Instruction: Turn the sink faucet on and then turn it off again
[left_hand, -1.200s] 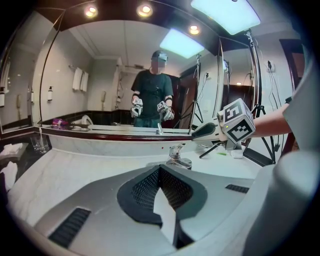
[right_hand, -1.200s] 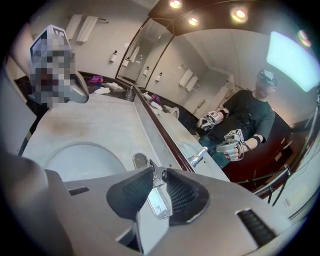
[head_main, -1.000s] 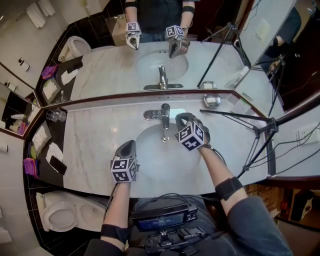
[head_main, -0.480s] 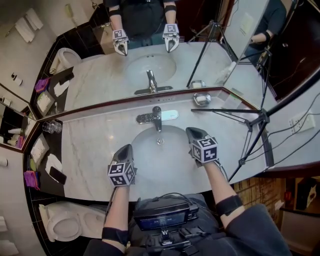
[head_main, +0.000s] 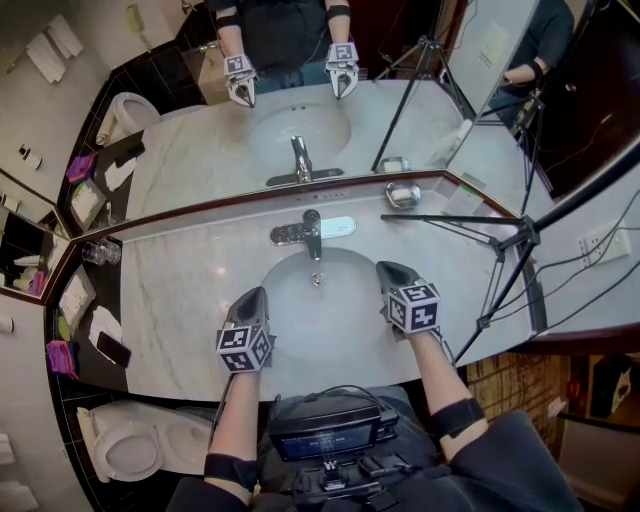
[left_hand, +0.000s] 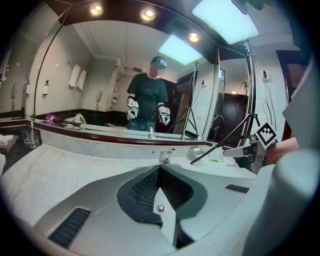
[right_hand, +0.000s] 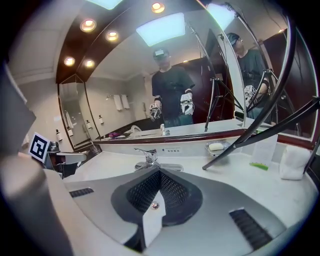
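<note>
The chrome faucet (head_main: 311, 233) stands at the back of the white sink basin (head_main: 300, 320); no water stream shows. My left gripper (head_main: 258, 294) hangs shut and empty over the basin's left rim. My right gripper (head_main: 385, 268) is shut and empty over the right rim, a hand's width right of the faucet and not touching it. In the left gripper view the closed gripper (left_hand: 160, 168) points at the faucet (left_hand: 165, 156). In the right gripper view the closed gripper (right_hand: 160, 171) sits below the faucet (right_hand: 147, 157) and its lever.
A black tripod (head_main: 500, 240) stands on the right of the marble counter (head_main: 180, 290), one leg reaching over it beside a soap dish (head_main: 403, 195). Glasses (head_main: 100, 253) and a phone (head_main: 114, 349) lie left. A large mirror (head_main: 300, 110) backs the counter.
My right gripper has drawn back from beside the faucet to the basin's right rim and rolled its marker cube upright. The left gripper has stayed in place.
</note>
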